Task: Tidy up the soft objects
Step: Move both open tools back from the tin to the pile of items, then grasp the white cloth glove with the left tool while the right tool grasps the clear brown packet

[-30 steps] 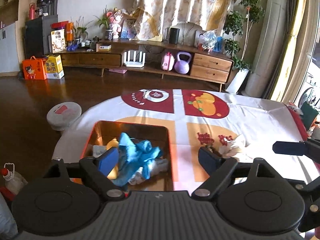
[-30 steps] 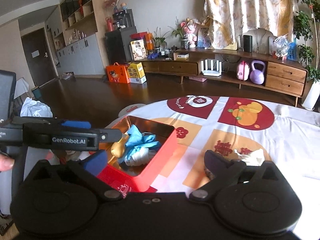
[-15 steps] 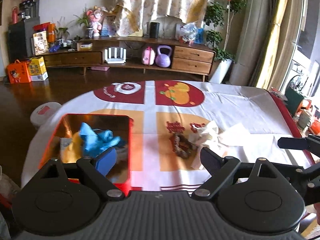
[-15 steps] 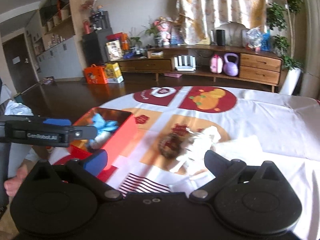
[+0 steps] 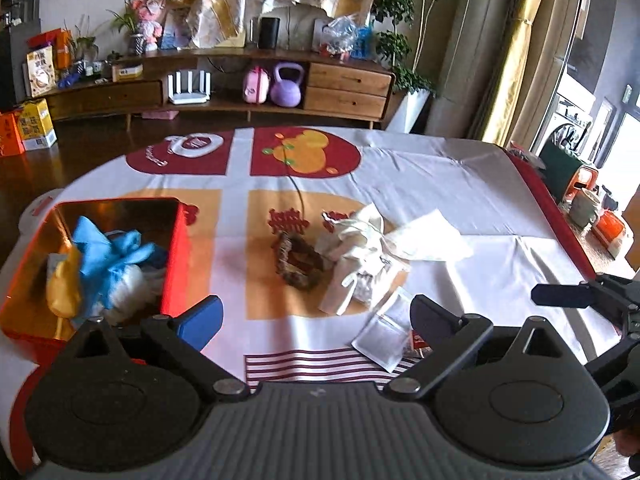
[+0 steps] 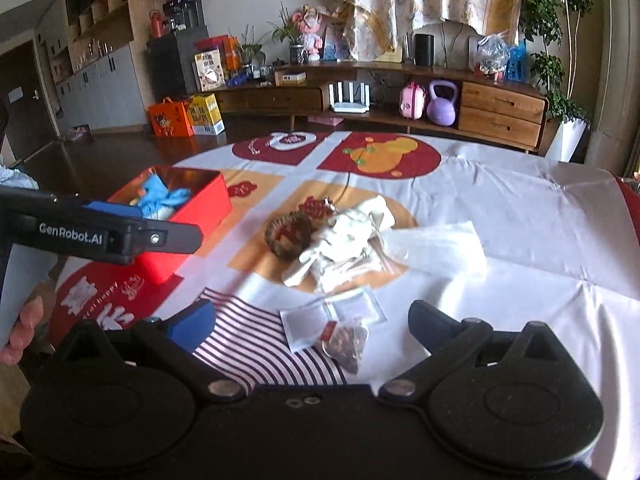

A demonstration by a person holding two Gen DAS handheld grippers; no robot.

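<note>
A round table under a white cloth point(image 5: 460, 184) with red and orange panels stands before a long wooden sideboard point(image 5: 224, 88). The red box point(image 5: 176, 264) at its left holds blue gloves point(image 5: 116, 252); white gloves point(image 5: 360, 248) lie mid-table. The left gripper point(image 5: 316, 318), whose jaws have just been opening, and the right gripper point(image 6: 310, 320) gape wide, empty.

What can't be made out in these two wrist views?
- Red box contents: under the blue glove, left view, the rest is a blurred heap; in the right view the left gripper's finger covers the box's near end.
- Packets: print too small in both views.
- Pile under the white glove: overlapping, motion-blurred, items can't be counted.
- Right gripper: the left view shows only one finger at the frame edge.
</note>
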